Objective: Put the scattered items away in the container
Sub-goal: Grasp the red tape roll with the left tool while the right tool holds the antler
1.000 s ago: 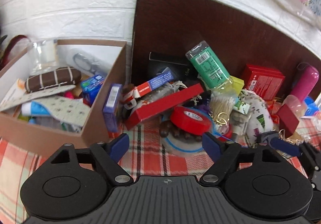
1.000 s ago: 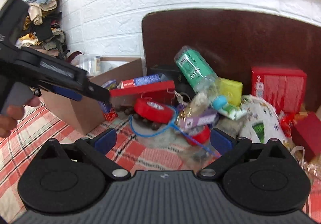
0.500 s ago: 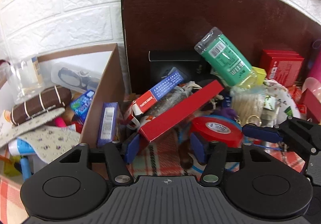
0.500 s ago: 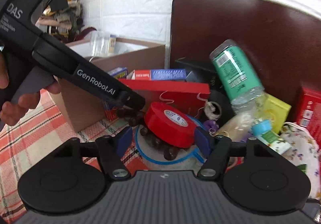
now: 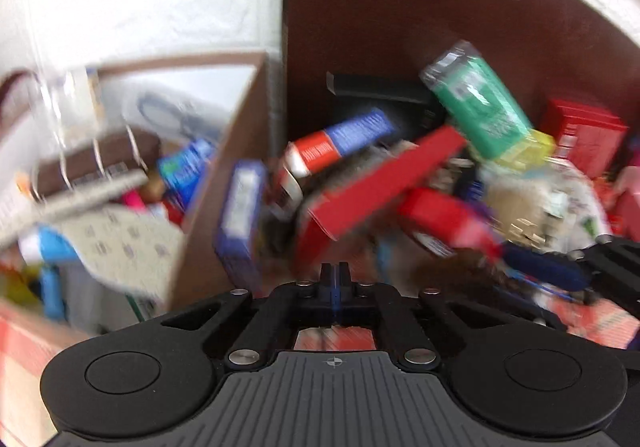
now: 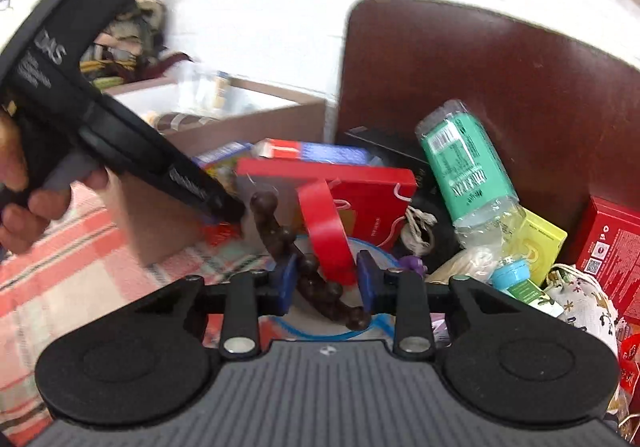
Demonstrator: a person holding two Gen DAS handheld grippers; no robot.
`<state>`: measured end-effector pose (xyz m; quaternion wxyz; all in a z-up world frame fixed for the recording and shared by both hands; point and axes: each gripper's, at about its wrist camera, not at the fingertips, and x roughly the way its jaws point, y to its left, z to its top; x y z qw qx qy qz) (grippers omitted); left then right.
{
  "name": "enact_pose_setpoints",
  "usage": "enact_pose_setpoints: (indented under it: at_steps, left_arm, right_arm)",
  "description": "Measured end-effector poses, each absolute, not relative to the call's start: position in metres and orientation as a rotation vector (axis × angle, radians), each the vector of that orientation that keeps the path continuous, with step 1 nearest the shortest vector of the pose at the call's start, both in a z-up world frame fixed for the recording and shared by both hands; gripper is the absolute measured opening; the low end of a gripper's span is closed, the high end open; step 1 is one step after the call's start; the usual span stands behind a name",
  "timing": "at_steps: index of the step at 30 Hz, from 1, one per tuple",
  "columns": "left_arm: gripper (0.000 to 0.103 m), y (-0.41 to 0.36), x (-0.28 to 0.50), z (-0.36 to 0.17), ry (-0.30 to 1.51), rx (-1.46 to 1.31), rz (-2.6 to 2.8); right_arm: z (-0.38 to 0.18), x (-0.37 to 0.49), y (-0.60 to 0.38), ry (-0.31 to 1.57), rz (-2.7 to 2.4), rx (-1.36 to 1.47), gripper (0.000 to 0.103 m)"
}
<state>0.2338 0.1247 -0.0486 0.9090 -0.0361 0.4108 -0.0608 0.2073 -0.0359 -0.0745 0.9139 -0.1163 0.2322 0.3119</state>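
Beside the cardboard box (image 6: 224,127), right tool (image 6: 326,281) grips red tape roll (image 6: 324,223) with beads (image 6: 304,267); left tool (image 5: 335,279) clenched empty; lift slowly, keeping beads untangled.

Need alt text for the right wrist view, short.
The right claw is closed on a red tape roll standing on edge, with a dark bead string also between its fingers. Behind lies a pile with a green bottle and a red box; the left claw reaches in beside a cardboard box.
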Motion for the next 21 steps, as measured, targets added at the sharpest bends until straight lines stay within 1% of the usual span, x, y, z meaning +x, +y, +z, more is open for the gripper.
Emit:
enact_pose_setpoints:
  at_steps: [6, 7, 8, 9, 10, 11, 13, 14, 18, 20, 21]
  left_arm:
    - [0.000, 0.122, 0.204, -0.053, 0.876, -0.129, -0.182]
    - [0.015, 0.121, 0.200, -0.053, 0.874, -0.127, -0.187]
    - [0.025, 0.120, 0.196, -0.053, 0.871, -0.127, -0.187]
    - [0.027, 0.118, 0.194, -0.053, 0.868, -0.122, -0.182]
    - [0.032, 0.116, 0.194, -0.053, 0.863, -0.112, -0.171]
    - [0.038, 0.114, 0.195, -0.053, 0.858, -0.106, -0.162]
    - [0.047, 0.115, 0.200, -0.053, 0.851, -0.121, -0.144]
    - [0.050, 0.117, 0.203, -0.053, 0.848, -0.136, -0.137]
    - [0.054, 0.121, 0.221, -0.058, 0.856, -0.222, -0.117]
    - [0.062, 0.122, 0.229, -0.059, 0.849, -0.271, -0.115]
    - [0.063, 0.122, 0.233, -0.059, 0.843, -0.292, -0.111]
  right_arm:
    - [-0.081, 0.170, -0.054, 0.552, 0.685, -0.220, 0.013]
    - [-0.085, 0.165, -0.059, 0.577, 0.685, -0.213, 0.013]
    - [-0.090, 0.162, -0.062, 0.607, 0.683, -0.214, 0.014]
    - [-0.093, 0.158, -0.066, 0.625, 0.683, -0.210, 0.014]
    - [-0.095, 0.155, -0.069, 0.627, 0.681, -0.200, 0.015]
    - [-0.097, 0.151, -0.073, 0.630, 0.678, -0.189, 0.024]
    - [-0.095, 0.149, -0.079, 0.623, 0.661, -0.173, 0.038]
    - [-0.094, 0.149, -0.081, 0.615, 0.649, -0.165, 0.041]
    - [-0.091, 0.156, -0.087, 0.595, 0.603, -0.145, 0.042]
    - [-0.092, 0.163, -0.089, 0.596, 0.591, -0.138, 0.042]
    - [-0.093, 0.164, -0.090, 0.600, 0.588, -0.138, 0.043]
